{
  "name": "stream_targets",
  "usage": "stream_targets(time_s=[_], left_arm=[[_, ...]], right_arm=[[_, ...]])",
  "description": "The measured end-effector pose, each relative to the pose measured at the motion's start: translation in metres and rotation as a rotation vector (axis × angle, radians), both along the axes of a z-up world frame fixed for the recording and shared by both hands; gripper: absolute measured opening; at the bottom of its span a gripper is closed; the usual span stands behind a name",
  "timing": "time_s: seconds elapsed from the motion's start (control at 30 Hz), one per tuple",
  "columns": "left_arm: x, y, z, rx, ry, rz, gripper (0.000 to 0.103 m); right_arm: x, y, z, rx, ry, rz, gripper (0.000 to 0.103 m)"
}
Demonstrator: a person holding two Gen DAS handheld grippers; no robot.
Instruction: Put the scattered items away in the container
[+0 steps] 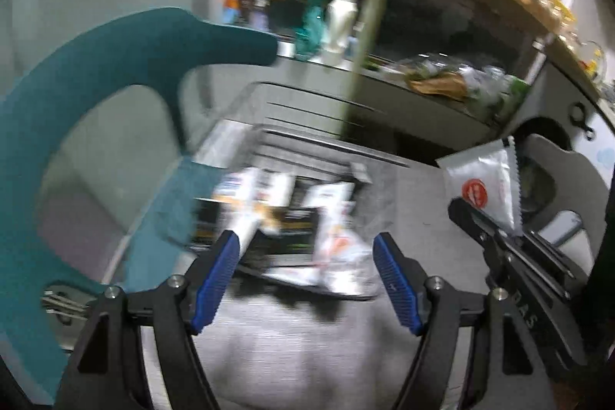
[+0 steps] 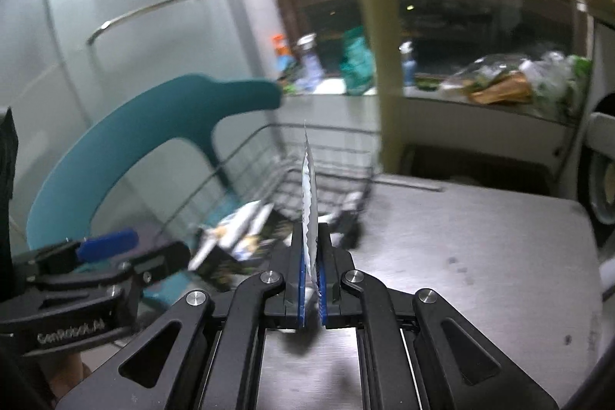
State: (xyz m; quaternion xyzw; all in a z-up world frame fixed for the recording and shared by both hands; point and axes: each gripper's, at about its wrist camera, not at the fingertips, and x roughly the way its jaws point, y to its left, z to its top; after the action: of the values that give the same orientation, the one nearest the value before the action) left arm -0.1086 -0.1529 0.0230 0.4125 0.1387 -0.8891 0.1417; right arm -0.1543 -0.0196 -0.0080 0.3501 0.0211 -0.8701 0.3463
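In the left wrist view my left gripper (image 1: 309, 262) stands open, its blue pads wide apart with nothing pressed between them. Below it, blurred, several white packets (image 1: 334, 248) and a small box (image 1: 250, 195) lie heaped at the near end of a wire basket (image 1: 307, 137); whether they lie inside it I cannot tell. At the right my right gripper (image 1: 463, 208) is shut on a white sachet (image 1: 488, 175) with a red round mark. The right wrist view shows that sachet (image 2: 309, 179) edge-on, clamped upright by the right gripper (image 2: 310, 237). The basket (image 2: 334, 156) sits just beyond, the left gripper (image 2: 111, 244) at the left.
A teal chair back (image 1: 77, 95) curves up at the left, close to the basket. The grey table top (image 2: 480, 237) stretches right. Behind stand a wooden shelf post (image 2: 384, 64), bottles (image 1: 340, 22) and bags on a ledge, and a glass door (image 2: 134, 6).
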Motion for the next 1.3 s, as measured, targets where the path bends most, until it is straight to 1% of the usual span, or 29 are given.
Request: stream_targets(time_s=[0.1, 0.23, 0.37, 0.4, 0.47, 0.53, 0.57, 0.63, 0.7, 0.77, 0.9, 1.0, 1.17, 1.27, 1.3], left_arm=[[0.012, -0.023, -0.001, -0.011, -0.019, 0.033, 0.076], [0.022, -0.04, -0.007, 0.001, -0.028, 0.057, 0.076], [0.024, -0.047, -0.007, 0.003, -0.025, 0.051, 0.076], [0.024, -0.049, -0.006, 0.005, -0.023, 0.053, 0.076], [0.023, -0.05, -0.005, 0.018, -0.021, 0.054, 0.076], [0.025, -0.051, -0.005, 0.032, -0.014, 0.057, 0.076], [0.026, -0.051, -0.004, 0.029, -0.013, 0.058, 0.076], [0.026, -0.05, -0.002, 0.013, -0.012, 0.057, 0.076], [0.026, -0.05, -0.001, 0.025, -0.007, 0.053, 0.076], [0.028, -0.049, 0.0, 0.036, -0.002, 0.054, 0.076], [0.031, -0.041, 0.005, 0.054, 0.007, 0.037, 0.076], [0.035, -0.025, 0.009, 0.051, 0.01, 0.006, 0.076], [0.05, 0.017, 0.019, 0.029, 0.023, -0.075, 0.076], [0.063, 0.045, 0.023, 0.007, 0.025, -0.129, 0.081], [0.067, 0.053, 0.024, -0.001, 0.023, -0.143, 0.081]], right_arm=[[0.01, -0.032, -0.009, 0.013, -0.016, 0.043, 0.006], [0.012, -0.052, -0.018, 0.019, -0.039, 0.056, 0.006], [0.007, -0.066, -0.024, 0.065, -0.021, 0.015, 0.007], [0.002, -0.069, -0.027, 0.1, -0.016, -0.008, 0.009], [-0.003, -0.067, -0.028, 0.112, -0.034, -0.025, 0.017], [-0.006, -0.065, -0.028, 0.087, -0.062, -0.019, 0.03], [-0.005, -0.063, -0.026, 0.072, -0.06, -0.011, 0.033], [-0.003, -0.061, -0.023, 0.079, -0.036, -0.027, 0.051], [-0.003, -0.058, -0.018, 0.066, -0.022, -0.03, 0.053], [-0.002, -0.054, -0.013, 0.058, -0.021, -0.03, 0.053], [0.009, -0.035, 0.003, 0.065, 0.0, -0.054, 0.055], [0.024, -0.01, 0.011, 0.078, 0.015, -0.086, 0.057], [0.067, 0.06, 0.016, 0.126, 0.046, -0.183, 0.059], [0.088, 0.102, 0.016, 0.135, 0.043, -0.258, 0.059], [0.096, 0.116, 0.016, 0.136, 0.039, -0.278, 0.059]])
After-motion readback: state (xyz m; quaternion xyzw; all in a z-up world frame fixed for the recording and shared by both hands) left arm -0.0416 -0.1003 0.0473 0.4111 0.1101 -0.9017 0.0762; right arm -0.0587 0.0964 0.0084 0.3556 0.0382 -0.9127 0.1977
